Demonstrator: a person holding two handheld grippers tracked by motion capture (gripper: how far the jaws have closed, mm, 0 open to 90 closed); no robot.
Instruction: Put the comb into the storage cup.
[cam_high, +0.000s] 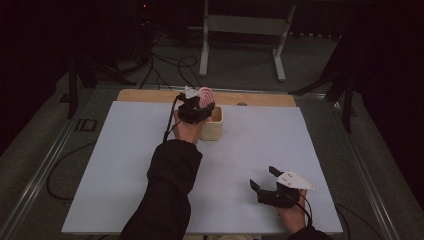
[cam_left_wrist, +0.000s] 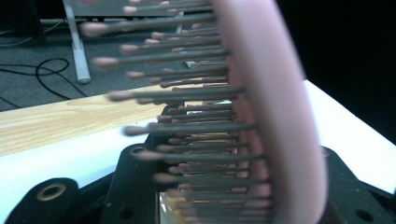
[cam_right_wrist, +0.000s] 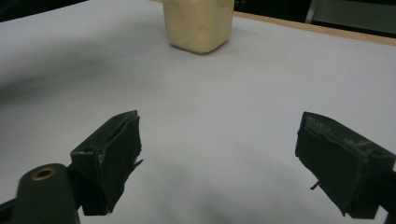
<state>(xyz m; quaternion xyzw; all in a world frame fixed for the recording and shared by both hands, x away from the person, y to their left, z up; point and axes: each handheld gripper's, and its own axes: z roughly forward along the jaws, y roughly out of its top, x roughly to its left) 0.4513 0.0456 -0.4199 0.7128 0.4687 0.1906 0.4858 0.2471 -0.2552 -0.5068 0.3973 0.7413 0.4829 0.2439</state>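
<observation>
A pink hairbrush (cam_high: 206, 95) with rows of bristles stands on edge between the jaws of my left gripper (cam_high: 200, 107), directly over a small cream box (cam_high: 212, 129) at the far middle of the table. In the left gripper view the brush (cam_left_wrist: 266, 116) stands close up, its back to the right and its bristles pointing left, and both black jaws press against it; a bit of the box's rim shows below. My right gripper (cam_high: 263, 177) rests near the front right of the table, jaws wide apart and empty. Seen past its jaws (cam_right_wrist: 219, 158), the box (cam_right_wrist: 198, 25) stands far ahead.
A white sheet (cam_high: 250, 150) covers the table, with a wooden strip (cam_high: 150, 95) showing along the far edge. Beyond the table are a white metal stand (cam_high: 240, 25), black cables (cam_high: 170, 65) on the grey floor and dark tripod legs at both sides.
</observation>
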